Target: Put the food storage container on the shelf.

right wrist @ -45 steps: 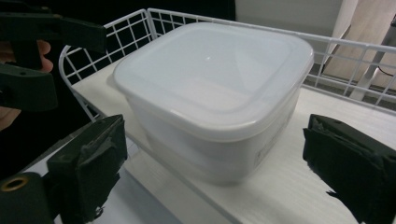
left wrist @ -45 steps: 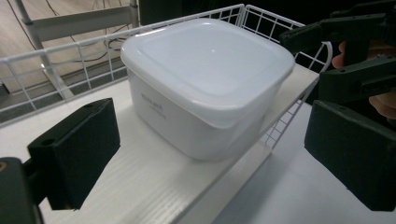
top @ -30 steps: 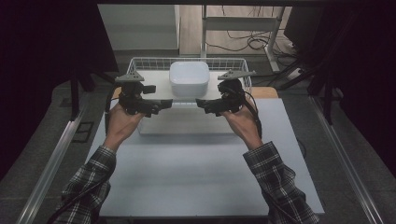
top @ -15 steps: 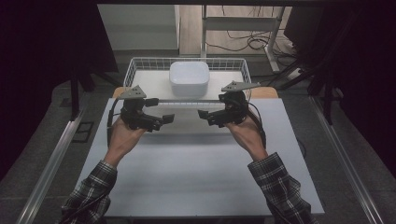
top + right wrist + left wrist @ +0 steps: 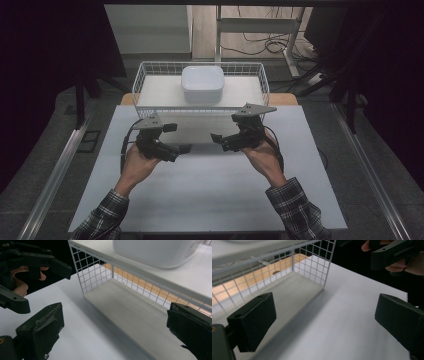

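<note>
Ideally, both open, empty hand-held grippers, left (image 5: 184, 148) and right (image 5: 216, 138), should back squarely away from the white wire basket (image 5: 145, 80) holding the white rounded plastic box (image 5: 202, 84).

In the right gripper view the white box (image 5: 155, 252) runs off the top edge, so its lid and full shape cannot be read, and the wire basket (image 5: 100, 272) is cut off at the right. In the left gripper view the basket (image 5: 312, 262) leaves the frame at the top and left, its near wires blurred — the right gripper (image 5: 397, 253) is cropped by the top right corner. In the high view the table (image 5: 210, 200) hides its near edge behind the sleeves, and the surroundings lie in darkness.
</note>
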### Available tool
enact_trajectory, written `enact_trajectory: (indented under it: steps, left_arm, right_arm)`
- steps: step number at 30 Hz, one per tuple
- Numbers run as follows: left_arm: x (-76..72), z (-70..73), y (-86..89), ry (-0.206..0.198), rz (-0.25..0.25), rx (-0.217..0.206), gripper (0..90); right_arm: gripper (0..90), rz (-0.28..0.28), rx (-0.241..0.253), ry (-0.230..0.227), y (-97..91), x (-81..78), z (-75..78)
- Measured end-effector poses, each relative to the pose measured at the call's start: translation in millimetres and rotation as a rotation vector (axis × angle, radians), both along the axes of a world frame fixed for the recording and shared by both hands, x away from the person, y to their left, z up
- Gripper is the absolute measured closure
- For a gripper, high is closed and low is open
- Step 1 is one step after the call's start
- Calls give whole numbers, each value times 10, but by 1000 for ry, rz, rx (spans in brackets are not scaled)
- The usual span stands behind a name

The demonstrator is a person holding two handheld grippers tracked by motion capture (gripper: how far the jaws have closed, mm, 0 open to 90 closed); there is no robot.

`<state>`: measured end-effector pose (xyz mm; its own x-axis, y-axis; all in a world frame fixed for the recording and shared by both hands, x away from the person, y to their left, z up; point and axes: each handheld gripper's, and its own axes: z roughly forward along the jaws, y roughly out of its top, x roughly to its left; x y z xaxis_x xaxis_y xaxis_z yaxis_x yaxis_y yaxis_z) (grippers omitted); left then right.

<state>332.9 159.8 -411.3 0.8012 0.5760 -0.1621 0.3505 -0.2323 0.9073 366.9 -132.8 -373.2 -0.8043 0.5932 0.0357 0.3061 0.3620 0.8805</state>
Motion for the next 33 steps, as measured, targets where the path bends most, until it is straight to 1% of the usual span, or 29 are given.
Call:
enact_trajectory:
  steps: [1,2,3,4,6,7,11,12,13,14,15,16,17,18,19,20,21,22,23,24,25,29,31,33]
  left_arm:
    - [-23,-43,17,4,2,-15,33]
    - [-23,-43,17,4,2,-15,33]
    - [-52,-84,36,10,6,-36,33]
    - [-52,-84,36,10,6,-36,33]
    - [-81,-121,51,15,12,-49,33]
    - [-98,-140,55,15,14,-51,33]
    - [-168,-236,49,24,18,-52,33]
    - [-187,-276,41,26,16,-45,34]
    - [-203,-310,36,26,16,-39,33]
    - [-230,-372,38,27,16,-38,32]
    - [-230,-372,38,27,16,-38,32]
    - [-257,-458,60,30,20,-58,32]
    - [-264,-501,74,38,22,-63,32]
    - [-264,-501,74,38,22,-63,32]
    - [-273,-540,92,37,30,-58,32]
    - [-289,-579,110,31,45,-62,33]
    - [-309,-648,143,39,51,-79,32]
    - [-309,-648,143,39,51,-79,32]
    - [-317,-673,153,43,52,-79,32]
    - [-341,-709,163,39,61,-72,32]
    - [-341,-709,163,39,61,-72,32]
    - [-414,-773,169,39,67,-68,32]
    - [-444,-805,172,43,70,-53,33]
    - [-474,-824,175,38,84,-41,33]
  right_arm:
    - [8,2,-1,-1,0,-10,-16]
    - [8,2,-1,-1,0,-10,-16]
    - [9,4,-7,-3,4,-34,-59]
    - [9,4,-7,-3,4,-34,-59]
    - [8,-1,-17,-11,12,-69,-126]
    - [8,-1,-17,-11,12,-69,-126]
    - [5,5,-17,-12,23,-115,-220]
    - [4,7,-17,-11,24,-126,-237]
    - [1,10,-18,-7,21,-160,-290]
    - [1,10,-19,-9,16,-169,-310]
    - [0,7,-17,-10,9,-184,-338]
    - [1,7,-15,-8,-3,-198,-370]
    - [1,4,-11,-6,-18,-212,-406]
    - [1,3,-15,-5,-27,-220,-444]
    - [1,3,-15,-5,-27,-220,-444]
    - [1,0,-37,-9,-51,-239,-511]
    - [1,-5,-36,-14,-68,-253,-543]
    - [1,-5,-36,-14,-68,-253,-543]
    - [1,2,-43,-14,-99,-273,-603]
    - [2,1,-47,-18,-115,-285,-628]
    - [2,1,-47,-18,-115,-285,-628]
    - [2,0,-43,-12,-186,-349,-715]
    - [2,2,-37,-9,-220,-378,-741]
    - [3,-5,-34,3,-271,-421,-776]
